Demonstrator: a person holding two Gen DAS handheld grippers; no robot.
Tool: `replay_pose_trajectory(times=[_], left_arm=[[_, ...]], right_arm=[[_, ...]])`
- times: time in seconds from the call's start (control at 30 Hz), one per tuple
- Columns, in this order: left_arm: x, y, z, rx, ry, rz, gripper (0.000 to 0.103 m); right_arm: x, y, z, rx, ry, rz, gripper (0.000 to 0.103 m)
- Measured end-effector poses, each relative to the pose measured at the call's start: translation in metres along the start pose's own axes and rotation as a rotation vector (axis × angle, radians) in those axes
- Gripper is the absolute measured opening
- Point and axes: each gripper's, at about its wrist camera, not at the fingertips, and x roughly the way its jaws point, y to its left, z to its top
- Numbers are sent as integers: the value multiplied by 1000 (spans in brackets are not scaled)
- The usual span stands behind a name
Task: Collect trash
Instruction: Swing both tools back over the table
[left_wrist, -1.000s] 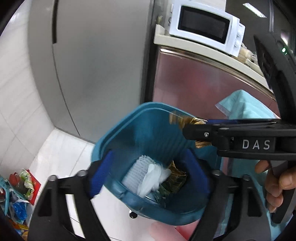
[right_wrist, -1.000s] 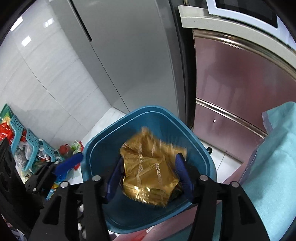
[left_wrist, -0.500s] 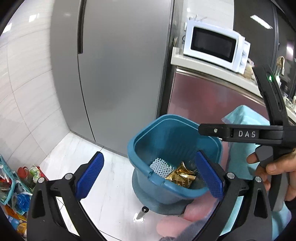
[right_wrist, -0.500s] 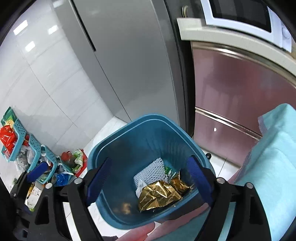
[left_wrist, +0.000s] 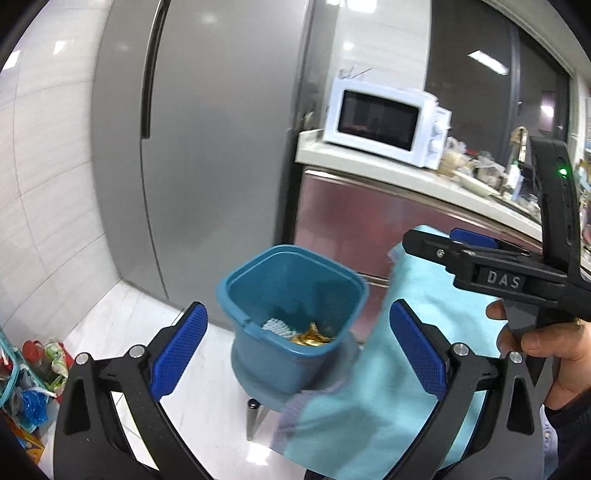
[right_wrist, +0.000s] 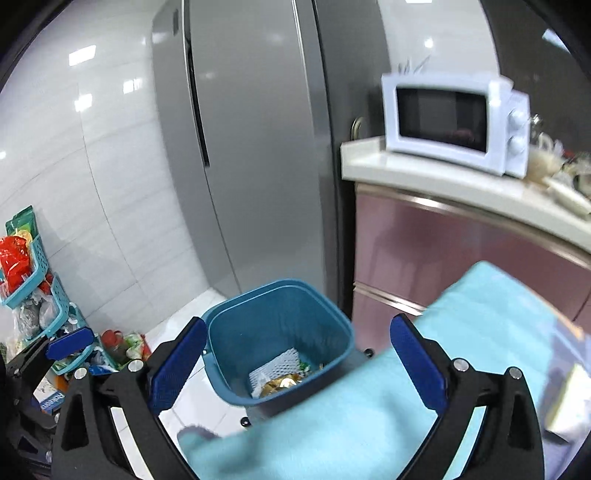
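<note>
Bin: blue trash bin (right_wrist: 280, 332) stands on the floor beside the grey fridge (right_wrist: 251, 147).
Trash: gold wrapper (right_wrist: 282, 384) and white mesh (right_wrist: 273, 367) lie inside the bin.
Left gripper (left_wrist: 295, 354): above the bin, jaws wide apart, empty.
Right gripper (right_wrist: 295, 363): above the bin, jaws wide apart, empty.
Cloth: light-blue cloth (right_wrist: 461, 350) lies just right of the bin.

A home kitchen: a tall grey fridge (right_wrist: 251, 147) stands beside a counter (right_wrist: 443, 188) carrying a white microwave (right_wrist: 454, 122), with white tiled walls (right_wrist: 74, 184) and floor.
</note>
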Motion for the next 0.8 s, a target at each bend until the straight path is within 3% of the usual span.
replay_pose_trajectory(times=[0.27, 0.8], left_arm=[[-50, -48, -20, 30, -55, -81, 97], [-116, -159, -60, 158, -116, -287, 97]], right_arm=[[-88, -16, -36, 15, -89, -76, 96], [-207, -45, -108, 118, -188, -253, 96]])
